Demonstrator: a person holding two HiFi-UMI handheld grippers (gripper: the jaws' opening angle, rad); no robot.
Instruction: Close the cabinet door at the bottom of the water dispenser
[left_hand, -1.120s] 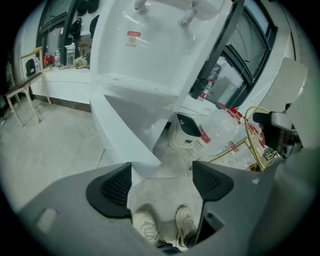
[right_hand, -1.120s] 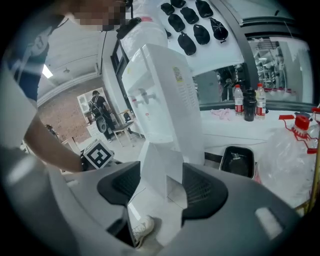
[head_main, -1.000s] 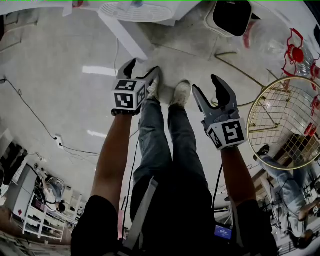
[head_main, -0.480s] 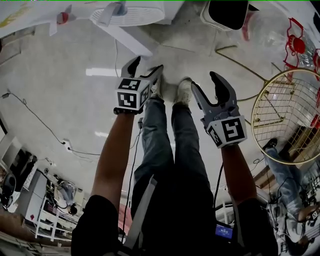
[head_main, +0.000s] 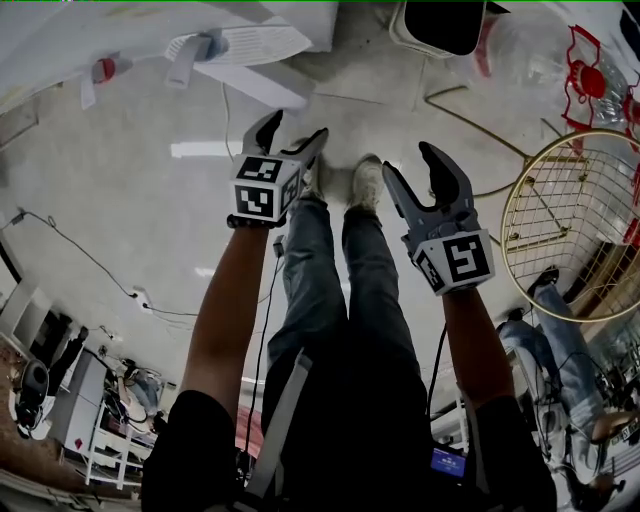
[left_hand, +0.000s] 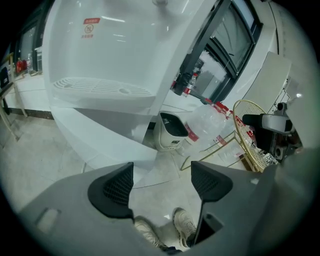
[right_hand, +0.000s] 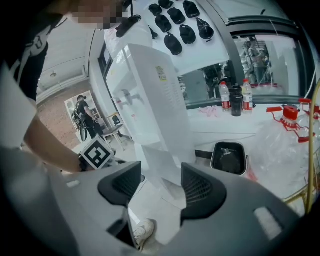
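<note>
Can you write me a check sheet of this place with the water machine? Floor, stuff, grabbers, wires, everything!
Surface: pale shiny floor, person's shoes on it.
Job's things: white water dispenser; its bottom cabinet door stands open.
Clutter: white bin, clear water jug, gold wire basket.
Grippers: left hand-held gripper and right hand-held gripper both open, empty, not touching the door.
Cables: thin black cable trails across the floor.
Surroundings: bottles on a window ledge; another person far off.

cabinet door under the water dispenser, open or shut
Open: in the right gripper view the white door angles out from the water dispenser, not flush with it.
</note>
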